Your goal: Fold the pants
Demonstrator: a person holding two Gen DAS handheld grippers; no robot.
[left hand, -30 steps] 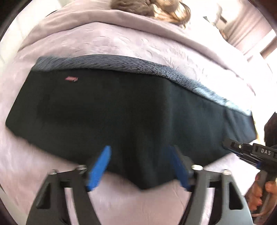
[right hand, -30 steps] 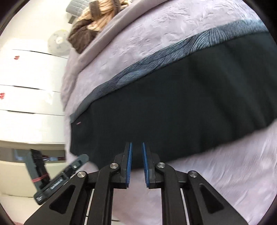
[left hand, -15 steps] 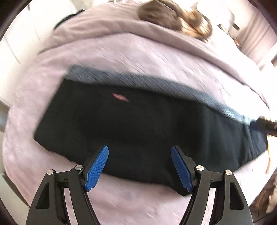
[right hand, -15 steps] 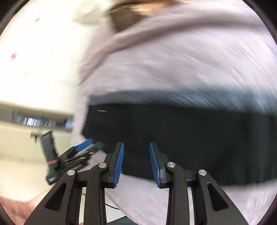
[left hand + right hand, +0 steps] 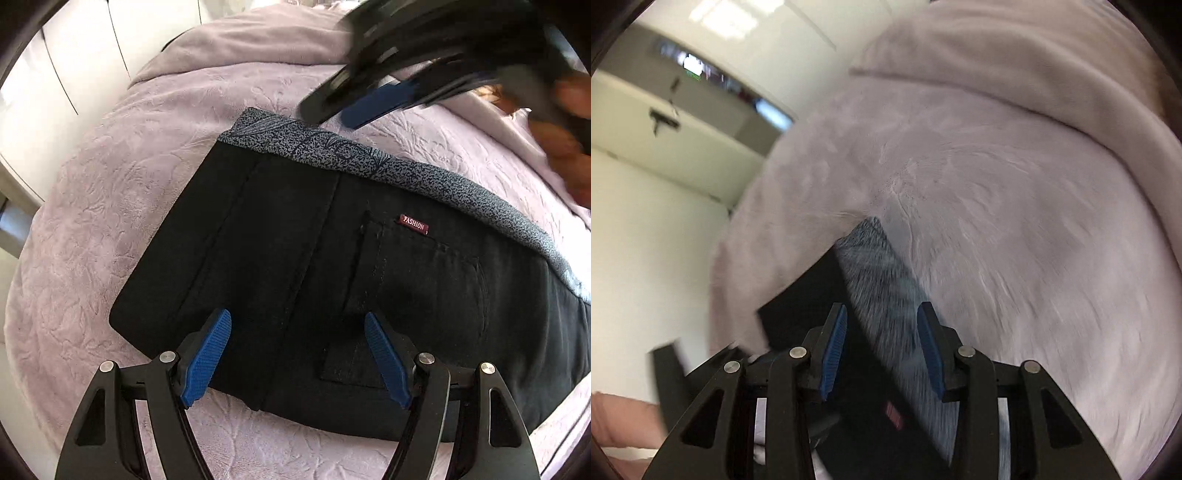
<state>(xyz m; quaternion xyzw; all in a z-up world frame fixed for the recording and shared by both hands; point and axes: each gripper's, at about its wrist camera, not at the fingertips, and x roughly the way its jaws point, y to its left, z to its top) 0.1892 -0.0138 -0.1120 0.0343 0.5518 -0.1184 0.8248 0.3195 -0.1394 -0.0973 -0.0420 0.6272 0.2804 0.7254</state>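
Black pants [image 5: 332, 280] lie folded lengthwise on a lilac bedspread [image 5: 147, 155], a speckled grey layer [image 5: 369, 162] showing along the far edge and a small red "FASHION" tag [image 5: 415, 224] near the waistband. My left gripper [image 5: 297, 354] hovers open over the waistband end, nothing between its blue pads. My right gripper [image 5: 376, 101] shows blurred at the top of the left wrist view. In the right wrist view the right gripper [image 5: 881, 347] hangs above the grey corner [image 5: 882, 280] of the pants [image 5: 805, 314], its jaws opening with nothing gripped.
White wardrobe doors [image 5: 74, 66] stand beyond the bed's left side. A raised fold of blanket [image 5: 1015, 66] runs along the far part of the bed. A hand [image 5: 561, 140] holds the right gripper at the upper right. The bed's edge [image 5: 738, 229] drops off on the left.
Both grippers swept toward the waistband end of the pants. The right gripper rolled, its jaws parted from nearly closed, and it now sits above the far grey corner.
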